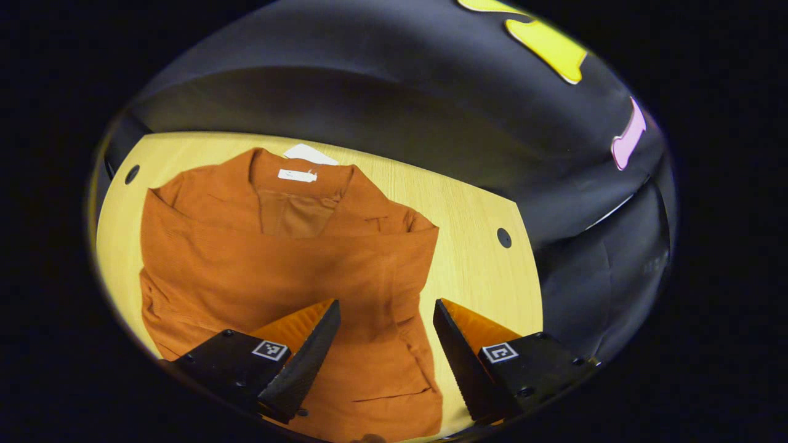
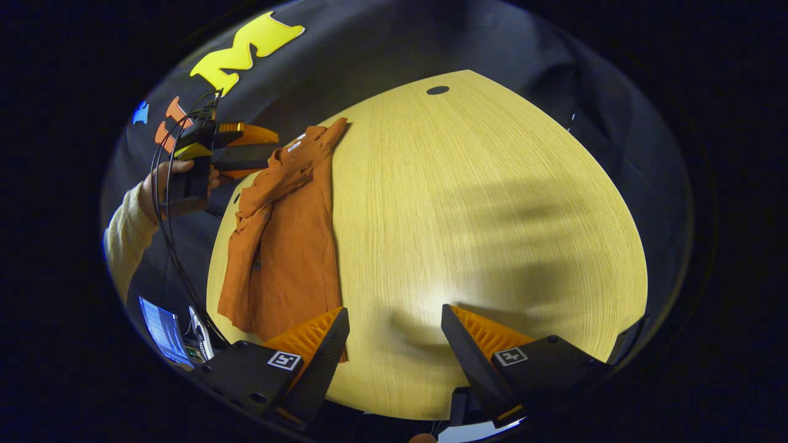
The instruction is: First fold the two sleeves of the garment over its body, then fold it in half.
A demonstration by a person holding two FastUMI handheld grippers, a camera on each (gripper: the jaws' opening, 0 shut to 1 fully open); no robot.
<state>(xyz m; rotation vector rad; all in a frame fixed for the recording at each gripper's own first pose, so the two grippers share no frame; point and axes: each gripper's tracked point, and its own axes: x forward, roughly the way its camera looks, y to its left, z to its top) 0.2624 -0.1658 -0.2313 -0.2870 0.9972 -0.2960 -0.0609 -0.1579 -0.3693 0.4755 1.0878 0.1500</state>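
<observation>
A rust-orange jacket point(image 1: 289, 264) lies flat on the light wooden table point(image 1: 474, 258), collar at the far side, both sleeves laid across its body. My left gripper point(image 1: 385, 344) hovers open above the jacket's lower part, nothing between its fingers. In the right gripper view the same jacket point(image 2: 286, 240) lies at the table's left part, and my right gripper point(image 2: 394, 344) stands open over bare tabletop point(image 2: 480, 209) beside the jacket's hem. Farther off in that view, a hand point(image 2: 157, 184) in a pale sleeve holds the left gripper point(image 2: 228, 147) above the jacket's collar end.
Round holes mark the table point(image 1: 504, 237) point(image 2: 438, 90). A white tag point(image 1: 309, 154) lies by the collar. Black cloth walls ring the table. A lit screen point(image 2: 163, 332) and cables point(image 2: 169, 234) sit below the table's left edge in the right gripper view.
</observation>
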